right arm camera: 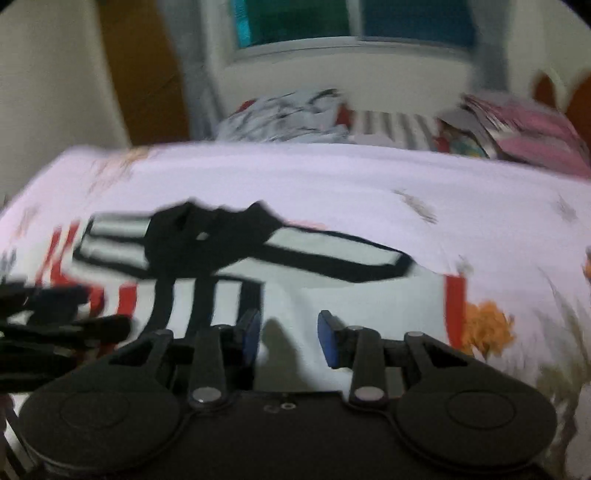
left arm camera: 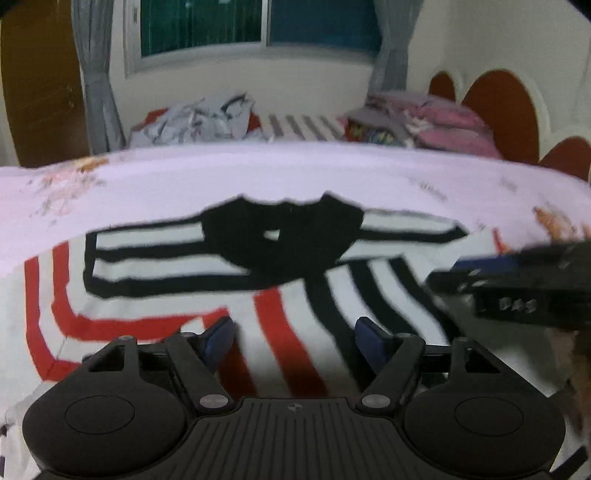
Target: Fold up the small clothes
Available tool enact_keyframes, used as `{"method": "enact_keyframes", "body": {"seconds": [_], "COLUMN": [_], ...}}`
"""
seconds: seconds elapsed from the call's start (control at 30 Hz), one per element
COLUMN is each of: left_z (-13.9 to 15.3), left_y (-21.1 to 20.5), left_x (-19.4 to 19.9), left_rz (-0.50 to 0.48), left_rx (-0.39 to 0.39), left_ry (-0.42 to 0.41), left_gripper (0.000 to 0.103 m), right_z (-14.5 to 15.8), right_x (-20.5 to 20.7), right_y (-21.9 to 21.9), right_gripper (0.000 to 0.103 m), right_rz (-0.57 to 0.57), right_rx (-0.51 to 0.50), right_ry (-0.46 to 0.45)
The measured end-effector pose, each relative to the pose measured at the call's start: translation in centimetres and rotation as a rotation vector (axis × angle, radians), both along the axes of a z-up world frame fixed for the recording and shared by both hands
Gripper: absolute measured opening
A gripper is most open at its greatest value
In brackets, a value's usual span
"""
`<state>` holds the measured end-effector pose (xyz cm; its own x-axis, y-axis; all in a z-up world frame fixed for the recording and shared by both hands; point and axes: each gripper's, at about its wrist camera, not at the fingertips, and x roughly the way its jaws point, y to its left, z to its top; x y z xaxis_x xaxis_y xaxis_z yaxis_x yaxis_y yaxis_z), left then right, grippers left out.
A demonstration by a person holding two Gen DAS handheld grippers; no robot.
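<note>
A small white garment with black and red stripes and a black collar (left arm camera: 280, 236) lies flat on the lilac bed sheet (left arm camera: 258, 173). It also shows in the right wrist view (right arm camera: 295, 295). My left gripper (left arm camera: 295, 334) is open and empty just above the garment's red stripes. My right gripper (right arm camera: 290, 338) is open and empty over the garment's plain white part. The right gripper shows at the right edge of the left wrist view (left arm camera: 517, 284). The left gripper shows at the left edge of the right wrist view (right arm camera: 55, 321). Both views are blurred.
A heap of grey and white clothes (left arm camera: 199, 118) lies at the far side of the bed. Pink folded items (left arm camera: 443, 122) lie at the far right by a red and white headboard (left arm camera: 498, 107). A window with grey curtains (left arm camera: 258, 26) is behind.
</note>
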<state>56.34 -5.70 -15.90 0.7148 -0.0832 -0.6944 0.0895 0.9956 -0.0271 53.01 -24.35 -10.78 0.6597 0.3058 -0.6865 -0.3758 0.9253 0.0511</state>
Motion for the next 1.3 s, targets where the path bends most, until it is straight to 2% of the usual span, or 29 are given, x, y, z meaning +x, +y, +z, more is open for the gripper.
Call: {"method": "enact_keyframes", "body": {"seconds": [0.03,0.1,0.13,0.17,0.2,0.23,0.3,0.33,0.43,0.5,0.6,0.63,0.7,0.77,0.8,0.9,0.97,1.03,1.07,1.1,1.2,1.23,1.3], "left_z": [-0.3,-0.8,-1.2,-1.4,-1.5,-1.6,-1.5,-1.2,0.6,0.9,0.5,0.2,-1.3,-1.1,-0.6,0.6,0.6,-1.2,-1.2,-0.7,0.5,0.5,-0.4], "left_y": [0.7,2.6,3.5,4.4,4.4,4.3,3.7,3.7,2.6,0.8,-2.1,-2.7,-3.3,-3.0,-2.7,-1.1,0.7,2.5,3.7,4.5,7.4,8.6,10.7], "left_x": [-0.1,-0.5,-0.6,-0.7,-0.6,-0.5,-0.3,-0.4,-2.0,-3.0,-4.4,-4.8,-5.0,-5.2,-5.2,-6.3,-6.7,-5.8,-6.0,-6.3,-7.5,-7.5,-6.4], "left_rz": [0.015,0.062,0.081,0.081,0.071,0.061,0.064,0.075,0.06,0.004,-0.083,-0.094,-0.084,-0.074,-0.064,-0.032,0.01,0.019,0.015,0.039,0.111,0.144,0.18], "left_rx": [0.004,0.039,0.04,0.028,0.037,0.058,0.078,0.076,0.042,0.012,0.04,0.042,0.053,0.036,0.029,0.032,0.044,0.058,0.004,-0.009,0.007,-0.011,-0.076], "left_ry": [0.008,0.023,0.032,0.034,0.033,0.031,0.033,0.033,-0.02,-0.032,-0.031,-0.023,0.051,0.043,0.044,-0.022,-0.047,0.061,0.045,0.025,-0.06,-0.062,-0.005], "left_gripper": [0.072,0.072,0.072,0.078,0.079,0.081,0.081,0.081,0.081,0.081,0.081,0.081,0.083,0.083,0.083,0.083,0.083,0.084,0.084,0.084,0.084,0.084,0.083], "right_z": [0.0,-0.1,-0.4,-0.7,-0.9,-0.9,-0.5,-0.3,1.0,1.1,1.0,0.8,0.3,0.2,0.5,2.4,2.8,1.6,0.6,0.8,2.4,2.8,2.7], "right_x": [0.3,1.4,2.5,3.4,4.0,4.3,4.3,4.0,1.2,-1.5,-4.8,-5.9,-8.0,-8.8,-9.0,-10.1,-10.7,-10.5,-10.1,-10.3,-11.4,-11.7,-11.6], "right_y": [-0.6,-2.9,-4.8,-6.3,-7.4,-7.8,-7.0,-6.8,-5.9,-5.4,-5.0,-4.9,-4.5,-4.0,-3.9,-4.3,-4.1,-3.9,-3.8,-3.7,-3.8,-3.8,-3.9], "right_gripper": [0.031,0.029,0.029,0.031,0.036,0.036,0.035,0.03,0.021,0.02,0.019,0.019,0.019,0.025,0.025,0.022,0.024,0.022,0.022,0.021,0.024,0.026,0.025], "right_rz": [-0.005,-0.111,-0.209,-0.253,-0.264,-0.257,-0.234,-0.237,-0.217,-0.188,-0.213,-0.226,-0.26,-0.283,-0.286,-0.3,-0.301,-0.291,-0.297,-0.303,-0.338,-0.349,-0.365], "right_rx": [-0.027,-0.084,-0.106,-0.079,-0.038,-0.019,-0.067,-0.068,-0.031,-0.001,0.011,0.001,-0.054,-0.118,-0.117,-0.047,-0.047,-0.069,-0.091,-0.091,-0.036,-0.023,-0.012], "right_ry": [-0.01,-0.024,0.002,0.043,0.075,0.091,0.082,0.08,0.052,0.066,0.112,0.117,0.113,0.106,0.106,0.06,0.041,0.096,0.141,0.122,0.074,0.051,0.056]}}
